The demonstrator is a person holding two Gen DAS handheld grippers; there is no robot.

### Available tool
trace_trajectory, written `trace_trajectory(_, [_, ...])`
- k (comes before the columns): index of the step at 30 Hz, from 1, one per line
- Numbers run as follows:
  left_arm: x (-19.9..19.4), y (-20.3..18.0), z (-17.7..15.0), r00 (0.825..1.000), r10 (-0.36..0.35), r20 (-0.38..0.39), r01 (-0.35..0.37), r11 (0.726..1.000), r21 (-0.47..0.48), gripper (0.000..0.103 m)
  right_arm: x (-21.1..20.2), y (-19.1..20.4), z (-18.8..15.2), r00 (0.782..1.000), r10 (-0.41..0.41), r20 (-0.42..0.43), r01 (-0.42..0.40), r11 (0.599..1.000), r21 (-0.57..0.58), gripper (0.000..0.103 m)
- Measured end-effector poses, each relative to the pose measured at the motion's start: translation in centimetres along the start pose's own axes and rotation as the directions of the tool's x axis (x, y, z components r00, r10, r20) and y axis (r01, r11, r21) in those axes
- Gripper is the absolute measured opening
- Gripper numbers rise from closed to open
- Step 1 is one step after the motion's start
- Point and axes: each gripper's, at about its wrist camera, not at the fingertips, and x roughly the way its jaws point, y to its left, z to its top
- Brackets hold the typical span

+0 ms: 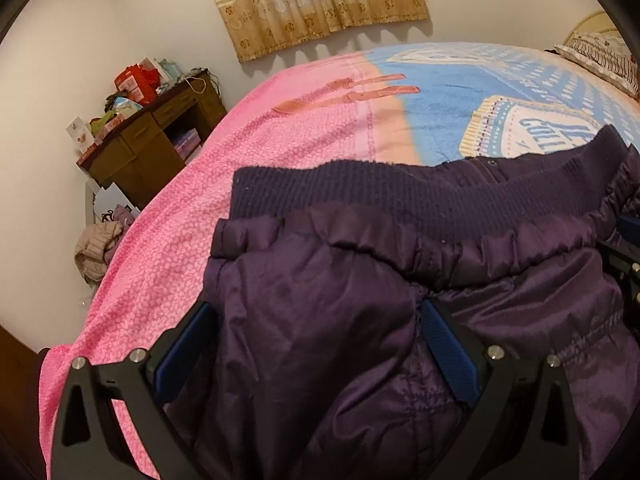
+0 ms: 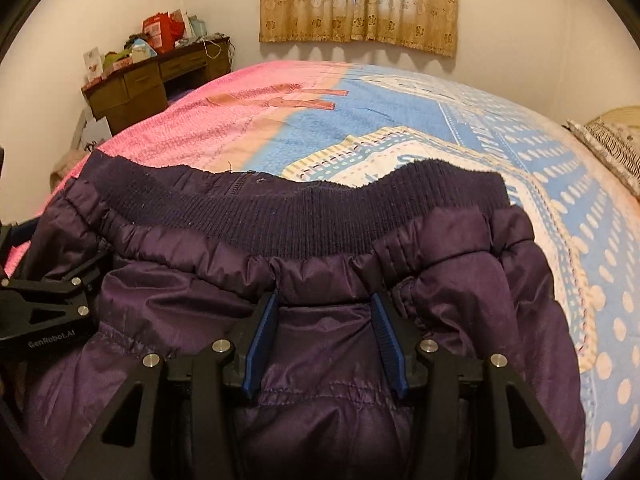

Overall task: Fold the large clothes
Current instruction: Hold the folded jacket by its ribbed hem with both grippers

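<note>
Both grippers sit over the purple padded jacket, which lies on the bed with its ribbed knit hem toward the far side and the near part bunched under the tools. Left gripper: blue pads stand wide apart, a big puff of jacket fabric bulging between them, not pinched. Right gripper: jaws also apart, a fold of shiny shell between the pads, fabric touching the inner faces but no real clamp that I can see. Risks from here, my read: shell fabric looks slick and the padding springy, so a shallow bite probably grabs only the top layer and the lining slides out on lift. The left gripper's bite is much wider than the right's, so closing both likely gives uneven grips and a skewed fold line. The elastic gather just below the hem will resist flattening and may pull the fold back open. In the right wrist view the left gripper is near the jacket's left edge; both tools are close together on one end, so the far corners are uncontrolled and can drag or fold under. The blanket beneath looks soft; a low pinch could catch it along with the jacket. Zipper and snap near the hem are small, state unclear.
</note>
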Motion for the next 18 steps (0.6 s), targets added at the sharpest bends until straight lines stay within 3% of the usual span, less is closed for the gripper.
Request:
trace_trajectory(6, [0.67, -0.12, 0.31, 0.999, -0.008, -0.037, 0.009, 1.0, 0.01, 0.103, 0.55, -0.25, 0.23, 1.0, 0.023, -0.019, -0.023, 1.0, 0.019, 0.051])
trace_trajectory(18, [0.5, -0.07, 0.25, 0.999, -0.012, -0.031, 0.012, 1.0, 0.006, 0.103, 0.49, 0.12, 0.13, 1.0, 0.009, -0.015, -0.008, 1.0, 0.009, 0.051])
